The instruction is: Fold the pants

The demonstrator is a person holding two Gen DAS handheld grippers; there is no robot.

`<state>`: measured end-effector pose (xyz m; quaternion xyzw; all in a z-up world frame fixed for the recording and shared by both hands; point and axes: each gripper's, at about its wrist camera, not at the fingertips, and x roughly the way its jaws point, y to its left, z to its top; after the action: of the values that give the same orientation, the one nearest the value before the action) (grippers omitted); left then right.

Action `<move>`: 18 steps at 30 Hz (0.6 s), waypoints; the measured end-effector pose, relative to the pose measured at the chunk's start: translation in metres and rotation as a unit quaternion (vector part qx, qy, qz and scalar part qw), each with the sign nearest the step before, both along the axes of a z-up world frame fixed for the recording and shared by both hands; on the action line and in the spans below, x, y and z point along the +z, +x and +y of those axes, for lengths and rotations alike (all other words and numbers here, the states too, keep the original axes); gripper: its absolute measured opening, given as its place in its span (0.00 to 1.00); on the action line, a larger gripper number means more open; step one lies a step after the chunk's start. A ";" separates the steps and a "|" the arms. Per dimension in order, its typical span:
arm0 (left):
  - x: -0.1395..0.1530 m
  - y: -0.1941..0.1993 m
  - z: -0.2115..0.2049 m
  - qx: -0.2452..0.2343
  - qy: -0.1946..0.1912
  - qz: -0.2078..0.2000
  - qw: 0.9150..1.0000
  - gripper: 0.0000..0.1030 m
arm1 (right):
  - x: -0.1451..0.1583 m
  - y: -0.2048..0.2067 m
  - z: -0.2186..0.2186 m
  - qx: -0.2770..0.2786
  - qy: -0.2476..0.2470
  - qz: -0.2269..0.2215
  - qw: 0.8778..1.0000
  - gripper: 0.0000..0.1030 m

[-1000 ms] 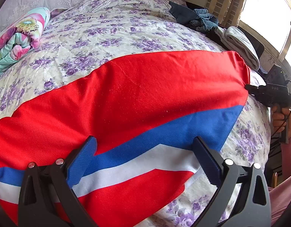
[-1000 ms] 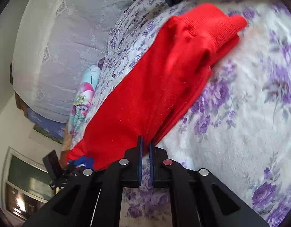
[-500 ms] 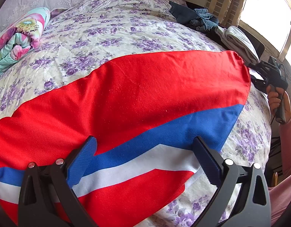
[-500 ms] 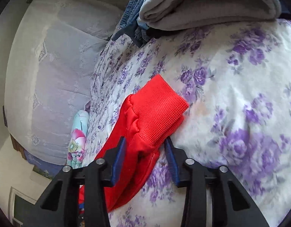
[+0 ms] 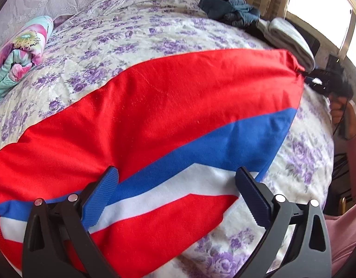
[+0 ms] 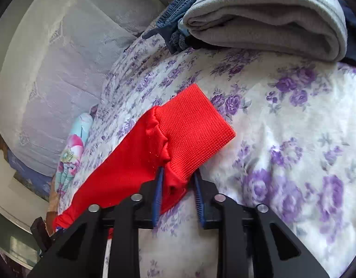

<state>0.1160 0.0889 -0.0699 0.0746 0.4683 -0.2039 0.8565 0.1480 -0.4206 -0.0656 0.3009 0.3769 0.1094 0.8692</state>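
Right gripper (image 6: 178,192) first: jaws partway apart, straddling the bunched red fabric just behind the ribbed cuff (image 6: 196,129), not clamped yet by the look of it. Left gripper (image 5: 178,194): jaws wide apart, hovering over the striped end of the pants (image 5: 154,115), gripping nothing.

The red pants lie flat and lengthwise across the floral bedspread (image 5: 136,37), the legs seemingly laid one on the other, blue and white bands near the left gripper, cuff far off at the right. So the lengthwise fold looks done; the end-to-end folds are still to come, I'd say.

Room now: bare bedspread beyond the pants towards the rolled floral blanket (image 5: 18,53). Tighter by the cuff, where a folded grey garment (image 6: 266,16) and crumpled denim clothes (image 6: 178,27) sit near, and the bed edge falls away close to the right gripper.
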 end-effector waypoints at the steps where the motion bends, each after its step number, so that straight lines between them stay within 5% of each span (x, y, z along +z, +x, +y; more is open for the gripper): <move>1: 0.002 -0.003 0.000 -0.001 0.006 0.001 1.000 0.96 | 0.009 -0.007 0.001 -0.004 -0.006 -0.002 1.000 0.53; 5: 0.016 -0.019 0.008 -0.004 0.006 0.006 1.000 0.96 | 0.066 -0.039 0.038 0.061 -0.062 -0.063 0.994 0.53; 10: 0.047 -0.007 0.014 0.020 -0.039 -0.015 0.999 0.95 | 0.113 -0.034 0.140 0.209 -0.090 -0.139 0.964 0.53; 14: 0.055 0.013 0.013 0.048 -0.060 -0.041 0.996 0.95 | 0.106 -0.007 0.257 0.344 -0.116 -0.138 0.921 0.52; 18: 0.019 0.026 0.020 0.068 -0.057 0.016 0.996 0.95 | 0.066 -0.001 0.341 0.417 -0.184 -0.105 0.884 0.50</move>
<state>0.1424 0.1086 -0.0509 -0.0094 0.4739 -0.1725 0.8635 0.1468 -0.0799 0.0001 -0.0628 0.3875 0.4213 0.8176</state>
